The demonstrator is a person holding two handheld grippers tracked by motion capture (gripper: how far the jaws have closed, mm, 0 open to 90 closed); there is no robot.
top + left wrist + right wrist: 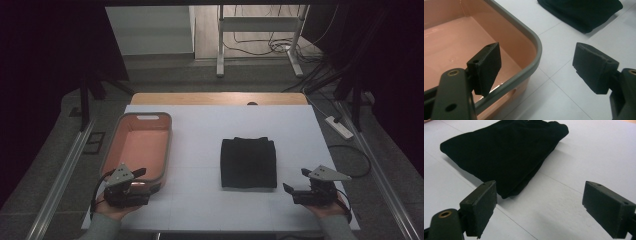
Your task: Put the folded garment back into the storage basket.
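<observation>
Two grippers at the near edge of the white table (200, 210), each in a hand coming in from the bottom of the high view. Left gripper (134, 181) at the near left, jaws spread wide and holding nothing, poised over the near right corner of the salmon-pink bin (152, 120); in the left gripper view (536, 61), one jaw over the bin's grey rim (535, 43) and bare pink floor, the other over the white surface just beside it. Right gripper (296, 181) at the near right, likewise wide open and empty, pointed toward the middle; in the right gripper view (539, 206), both jaws above bare table, the near corner of the folded black cloth (499, 157) just beyond the left jaw, not touched.

Further in, folded black cloth (248, 162) flat at the table's centre, well apart from the bin, also seen at the top of the left gripper view (581, 13). Bin lengthwise along the left side, nothing inside.

Beyond the far edge, a wooden strip (215, 98), then a grey floor with a white metal stand (260, 35) and loose cables (280, 46)
</observation>
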